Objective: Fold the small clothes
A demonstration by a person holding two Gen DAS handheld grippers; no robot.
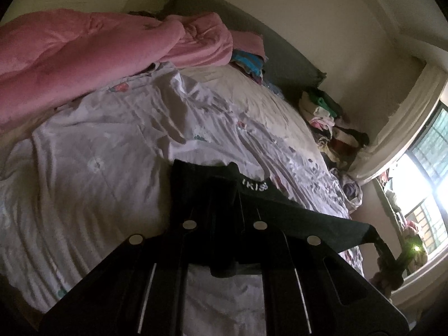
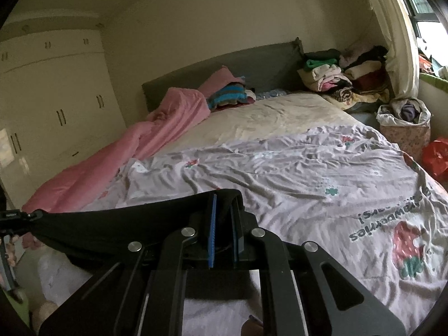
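A small black garment [image 1: 294, 207] with white lettering on its band is stretched in the air between both grippers, above the bed. My left gripper [image 1: 224, 193] is shut on one end of it. In the right wrist view my right gripper [image 2: 224, 210], with blue pads [image 2: 212, 232], is shut on the other end of the black garment [image 2: 112, 226]. The right gripper also shows at the far right of the left wrist view [image 1: 392, 254], and the left gripper at the far left of the right wrist view [image 2: 16, 218].
The bed is covered by a wrinkled white floral sheet [image 2: 294, 173]. A pink quilt [image 2: 126, 145] lies along its left side. Piles of clothes [image 2: 344, 72] sit by the grey headboard [image 2: 252, 64]. A laundry basket [image 2: 406, 128] stands at the right, by the window.
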